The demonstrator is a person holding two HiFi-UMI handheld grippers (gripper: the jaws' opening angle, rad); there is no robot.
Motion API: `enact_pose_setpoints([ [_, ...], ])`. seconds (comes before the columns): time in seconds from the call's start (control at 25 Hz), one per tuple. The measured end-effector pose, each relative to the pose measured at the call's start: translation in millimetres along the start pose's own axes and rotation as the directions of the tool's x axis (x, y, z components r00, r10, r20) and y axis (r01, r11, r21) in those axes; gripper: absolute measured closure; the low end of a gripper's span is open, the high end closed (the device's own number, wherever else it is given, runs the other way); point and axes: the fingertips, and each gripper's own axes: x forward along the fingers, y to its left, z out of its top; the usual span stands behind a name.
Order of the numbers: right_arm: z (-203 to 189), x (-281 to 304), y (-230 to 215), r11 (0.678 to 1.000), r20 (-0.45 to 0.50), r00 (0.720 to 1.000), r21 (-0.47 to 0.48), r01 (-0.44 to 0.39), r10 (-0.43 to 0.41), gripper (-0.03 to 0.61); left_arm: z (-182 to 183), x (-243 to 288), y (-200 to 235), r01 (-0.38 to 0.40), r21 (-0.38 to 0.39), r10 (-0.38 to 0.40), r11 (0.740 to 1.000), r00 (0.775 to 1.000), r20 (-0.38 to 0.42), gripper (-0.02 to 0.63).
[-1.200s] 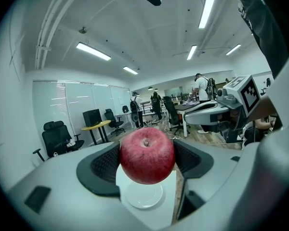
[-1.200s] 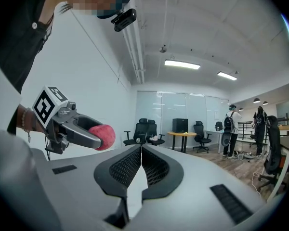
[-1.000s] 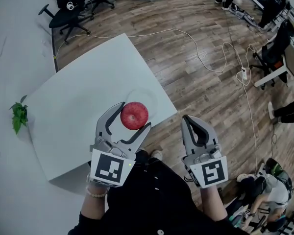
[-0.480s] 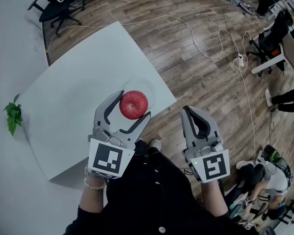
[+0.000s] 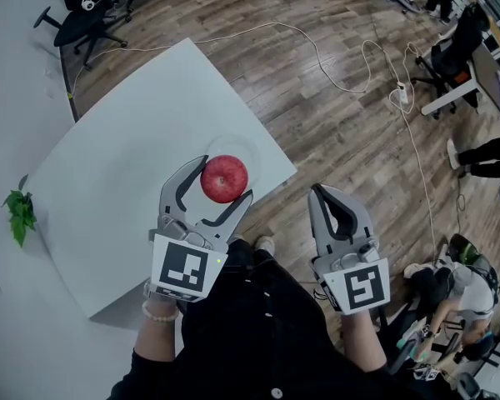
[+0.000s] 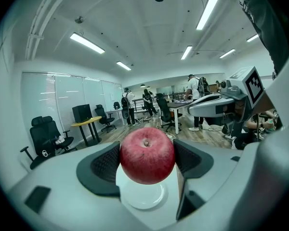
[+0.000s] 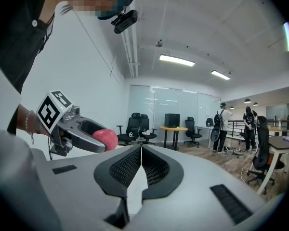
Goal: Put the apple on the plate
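A red apple [image 5: 224, 179] hangs in the air, and my left gripper [image 5: 225, 179] is shut on it, one jaw on either side. It hovers over the near right corner of the white table [image 5: 125, 165]. The white plate [image 5: 248, 147] lies on the table just beyond and under the apple. In the left gripper view the apple [image 6: 147, 155] fills the gap between the pads, with the plate [image 6: 143, 197] below it. My right gripper [image 5: 317, 192] is shut and holds nothing, off the table's edge above the wooden floor. Its pads [image 7: 130, 165] meet in the right gripper view.
A small green plant [image 5: 17, 211] sits at the table's far left edge. Black office chairs [image 5: 75, 15] stand beyond the table. A white cable [image 5: 342, 65] trails across the wooden floor to the right. People and desks are at the far right.
The left gripper still holds the apple just above the plate's near side. The head view has shifted a little. The right gripper has hardly moved.
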Motion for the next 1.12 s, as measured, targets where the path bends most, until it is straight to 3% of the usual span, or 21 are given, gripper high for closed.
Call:
enact_pose_setpoints([
  [0.28, -6, -1, -5, 0.999, -0.027, 0.999, 0.016, 0.042, -0.042, 0.537, -13, 22, 1, 0.066, 0.100, -0.068, 0.993, 0.998, 0.012, 0.255],
  [1.12, -28, 8, -11, 0.996, -0.113, 0.990, 0.027, 0.089, -0.086, 0.537, -87, 88, 12, 0.119, 0.053, -0.113, 0.991, 0.989, -0.096, 0.256],
])
